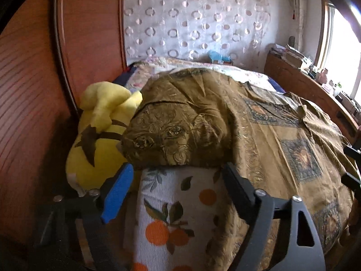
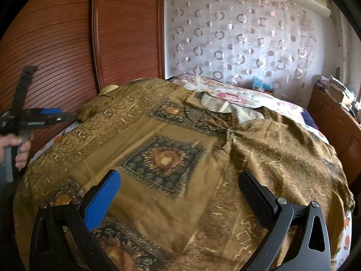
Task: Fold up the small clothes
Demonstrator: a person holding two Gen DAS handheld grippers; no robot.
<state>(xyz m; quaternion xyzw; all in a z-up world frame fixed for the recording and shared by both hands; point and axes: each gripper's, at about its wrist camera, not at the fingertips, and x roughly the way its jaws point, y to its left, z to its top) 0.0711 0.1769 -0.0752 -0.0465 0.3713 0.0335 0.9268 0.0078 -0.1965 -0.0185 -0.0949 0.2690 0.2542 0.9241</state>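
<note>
Two tools are in view, both with jaws spread and nothing between the pads. Left tool (image 1: 176, 176): jaws wide apart, poised just above the orange-print sheet (image 1: 176, 214) at the bed edge, directly before the folded-over corner of the brown patterned garment (image 1: 180, 124); contact with the fabric cannot be confirmed. A yellow plush toy (image 1: 99, 135) lies beside that corner, against the wooden wardrobe (image 1: 33, 90). Right tool (image 2: 179, 187): jaws wide apart, above the garment's sunflower panel, gripping nothing. Garment location: spread flat across the bed, covering most of it.
</note>
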